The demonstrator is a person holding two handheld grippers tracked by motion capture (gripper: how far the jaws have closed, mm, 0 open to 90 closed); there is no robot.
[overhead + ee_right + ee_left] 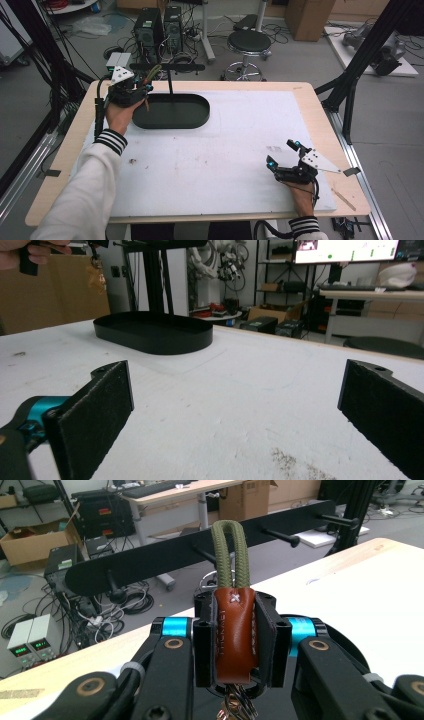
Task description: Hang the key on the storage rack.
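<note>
Key fob [235,630] w/ brown leather tab, stamped lettering too faint to read, olive cord loop up top, clenched in left tool [236,640] just below black peg rack [200,555], above oval tray [172,111] at desk [225,150] rear-left, right tool [285,154] released, jaws wide apart, low over desk front-right.

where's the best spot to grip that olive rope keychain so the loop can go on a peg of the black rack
Grip the brown leather sleeve, flat faces between the pads, coming from below the loop. That is how the left gripper is shut on it now. This leaves the olive rope loop standing upright and free above the jaws, facing the rack's pegs.
</note>
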